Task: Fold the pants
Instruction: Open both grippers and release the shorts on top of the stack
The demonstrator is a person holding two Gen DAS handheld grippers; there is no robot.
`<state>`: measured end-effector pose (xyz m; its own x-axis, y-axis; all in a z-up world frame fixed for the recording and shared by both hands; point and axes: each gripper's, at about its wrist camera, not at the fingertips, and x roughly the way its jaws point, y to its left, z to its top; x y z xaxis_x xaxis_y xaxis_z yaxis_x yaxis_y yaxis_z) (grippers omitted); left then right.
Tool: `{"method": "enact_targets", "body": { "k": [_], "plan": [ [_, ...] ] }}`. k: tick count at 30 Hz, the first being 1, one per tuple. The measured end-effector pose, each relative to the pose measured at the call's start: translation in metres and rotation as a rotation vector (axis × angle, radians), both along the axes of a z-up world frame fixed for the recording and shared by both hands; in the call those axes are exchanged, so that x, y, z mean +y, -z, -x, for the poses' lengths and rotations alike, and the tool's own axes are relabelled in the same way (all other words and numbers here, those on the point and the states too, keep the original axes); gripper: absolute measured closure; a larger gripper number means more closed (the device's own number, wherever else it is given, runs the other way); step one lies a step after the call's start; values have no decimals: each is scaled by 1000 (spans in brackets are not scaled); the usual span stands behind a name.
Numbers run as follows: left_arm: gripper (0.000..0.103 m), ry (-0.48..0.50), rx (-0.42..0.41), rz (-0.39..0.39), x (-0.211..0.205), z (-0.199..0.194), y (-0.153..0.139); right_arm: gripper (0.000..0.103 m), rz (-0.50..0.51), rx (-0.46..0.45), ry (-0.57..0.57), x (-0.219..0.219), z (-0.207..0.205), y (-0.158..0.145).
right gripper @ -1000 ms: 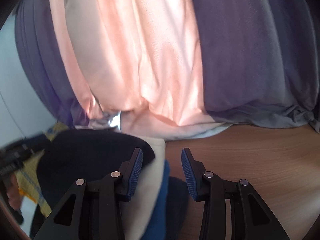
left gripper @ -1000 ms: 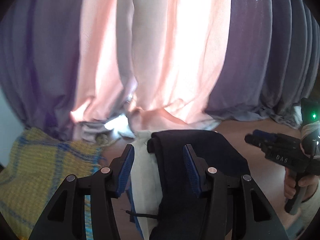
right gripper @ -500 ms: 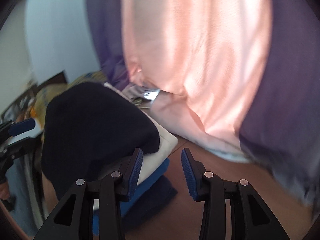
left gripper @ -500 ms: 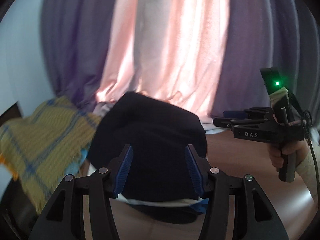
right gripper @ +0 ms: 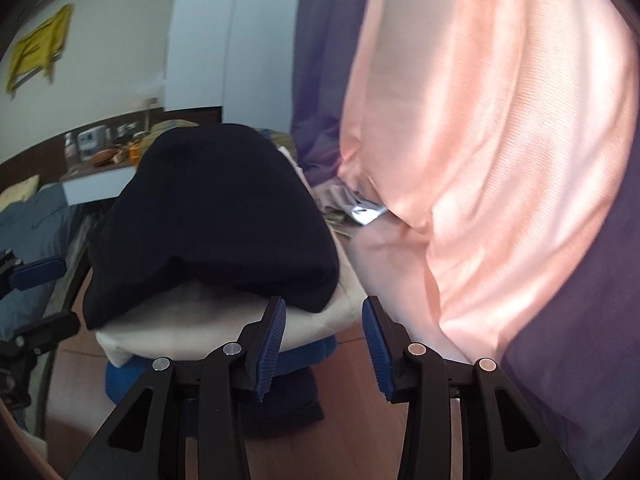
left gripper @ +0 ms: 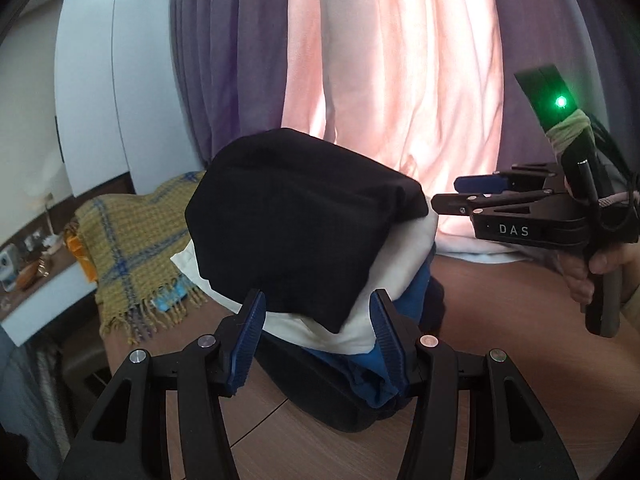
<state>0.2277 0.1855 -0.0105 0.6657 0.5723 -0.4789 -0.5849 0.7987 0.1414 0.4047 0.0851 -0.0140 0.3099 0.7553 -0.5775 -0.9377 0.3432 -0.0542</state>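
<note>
Folded black pants (left gripper: 296, 220) lie on top of a stack of folded clothes: a white piece (left gripper: 360, 328), a blue one (left gripper: 372, 376) and a dark one at the bottom. The stack stands on the wooden table (left gripper: 500, 368). My left gripper (left gripper: 318, 304) is open at the stack's near edge, its pads not pressing the cloth. My right gripper (left gripper: 448, 194) hovers open and empty by the stack's right side, held by a hand (left gripper: 592, 276). In the right wrist view the black pants (right gripper: 216, 220) fill the left, the right gripper (right gripper: 324, 308) points past their corner, and the left gripper (right gripper: 38, 300) shows at the left edge.
Pink and purple curtains (left gripper: 400, 80) hang right behind the table and bunch onto its far edge. A yellow plaid blanket (left gripper: 132, 240) lies left of the stack. Further left are a white wall and a low shelf (left gripper: 24, 272) with small items.
The left gripper has drawn back and swung round to the stack's left side. The right gripper has rolled and turned left. The black pants stay put atop the stack.
</note>
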Motion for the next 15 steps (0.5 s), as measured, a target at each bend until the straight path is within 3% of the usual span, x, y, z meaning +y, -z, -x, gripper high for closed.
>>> {"method": "enact_targets", "body": {
  "k": [6,10,15],
  "plan": [
    [50,-50,14,-77,-5,-11,9,62,-37,17,-40,5,3,14],
    [50,-56,22,-88,0,-19,12,62,-70,20,-25,9,-1,22],
    [61,-54,32,-67,7,-22,19,62,-99,56,-26,11,-9,26]
  ]
}}
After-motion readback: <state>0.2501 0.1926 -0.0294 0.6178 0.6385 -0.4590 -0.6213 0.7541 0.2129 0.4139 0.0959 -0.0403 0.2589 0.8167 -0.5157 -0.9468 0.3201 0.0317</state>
